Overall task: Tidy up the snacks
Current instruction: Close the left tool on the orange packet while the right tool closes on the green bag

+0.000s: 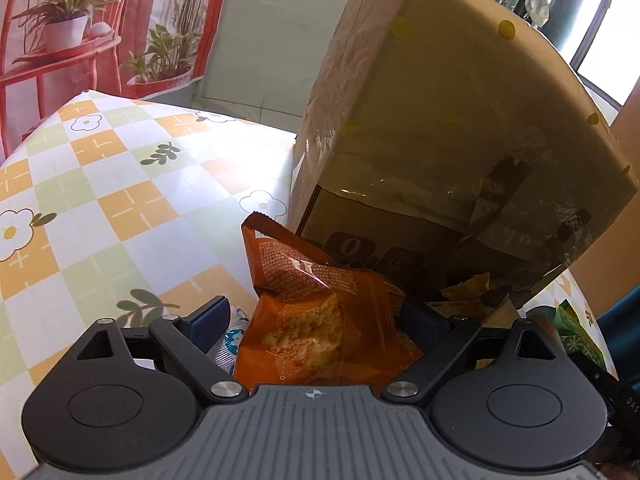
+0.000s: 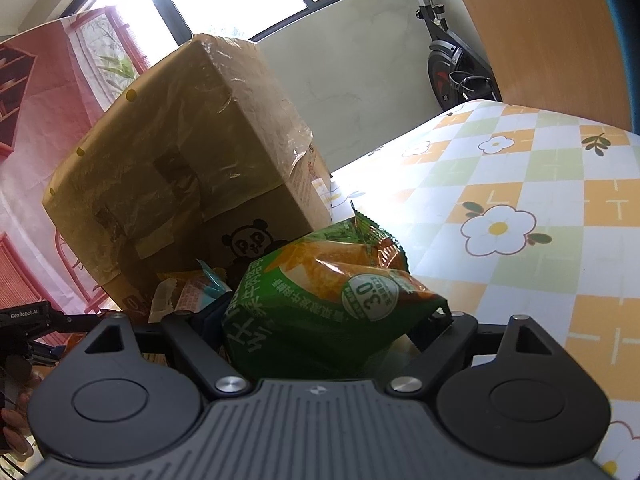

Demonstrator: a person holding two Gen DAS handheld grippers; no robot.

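Note:
An orange snack packet stands tilted between the fingers of my left gripper, its top leaning toward the big taped cardboard box. A thin gap shows beside the left pad, so the jaws stand open around the packet. A puffy green snack packet fills my right gripper, whose wide-set pads press on both its sides. Just beyond it is the same box, with a panda print on it. More packets lie at the foot of the box.
The table wears a checked cloth with flowers, with open cloth to the right of the box. A blue-white packet lies under the left finger. The other gripper and a hand show at the far left, and a wooden chair back stands behind.

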